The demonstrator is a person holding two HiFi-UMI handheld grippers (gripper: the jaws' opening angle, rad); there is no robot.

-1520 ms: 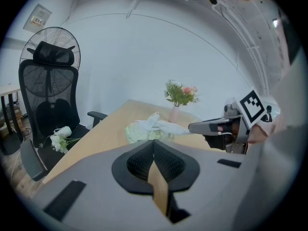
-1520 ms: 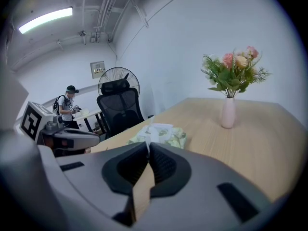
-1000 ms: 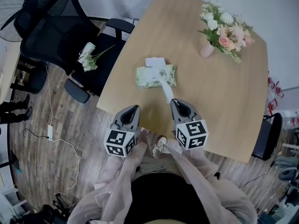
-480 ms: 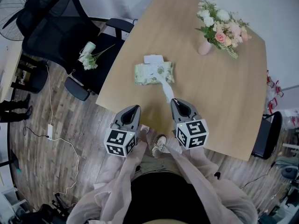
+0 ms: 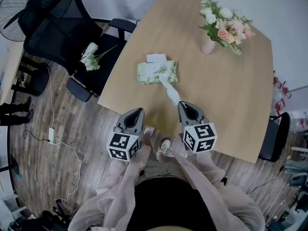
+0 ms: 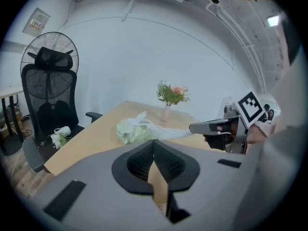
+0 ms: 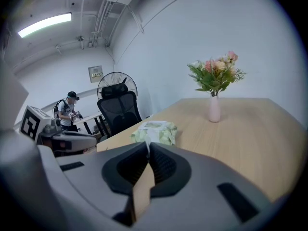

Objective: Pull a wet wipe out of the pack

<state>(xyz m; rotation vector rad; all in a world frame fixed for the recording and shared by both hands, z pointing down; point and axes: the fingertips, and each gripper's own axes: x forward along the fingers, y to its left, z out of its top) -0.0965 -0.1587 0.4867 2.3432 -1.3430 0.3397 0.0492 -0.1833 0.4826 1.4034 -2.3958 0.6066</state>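
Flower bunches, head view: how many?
2. One bouquet in the pink vase on the table; one loose bunch on the black chair's seat, left of it. None visibly hidden.

The bench (image 5: 231, 105) is pale wood. The pack (image 5: 156, 72) is light green with a leafy print and a white label, and the wipe (image 5: 169, 91) is white. The vase (image 5: 208, 46) is pink, holding pink and white flowers (image 5: 222, 25). The chair (image 5: 57, 28) is black. The left tool (image 5: 137, 111) and right tool (image 5: 185, 104) are grey with black-and-white square markers.

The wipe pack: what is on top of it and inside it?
A wipe comes out of the top of the pack and reaches the shut right gripper. The pack hides whatever remains inside.
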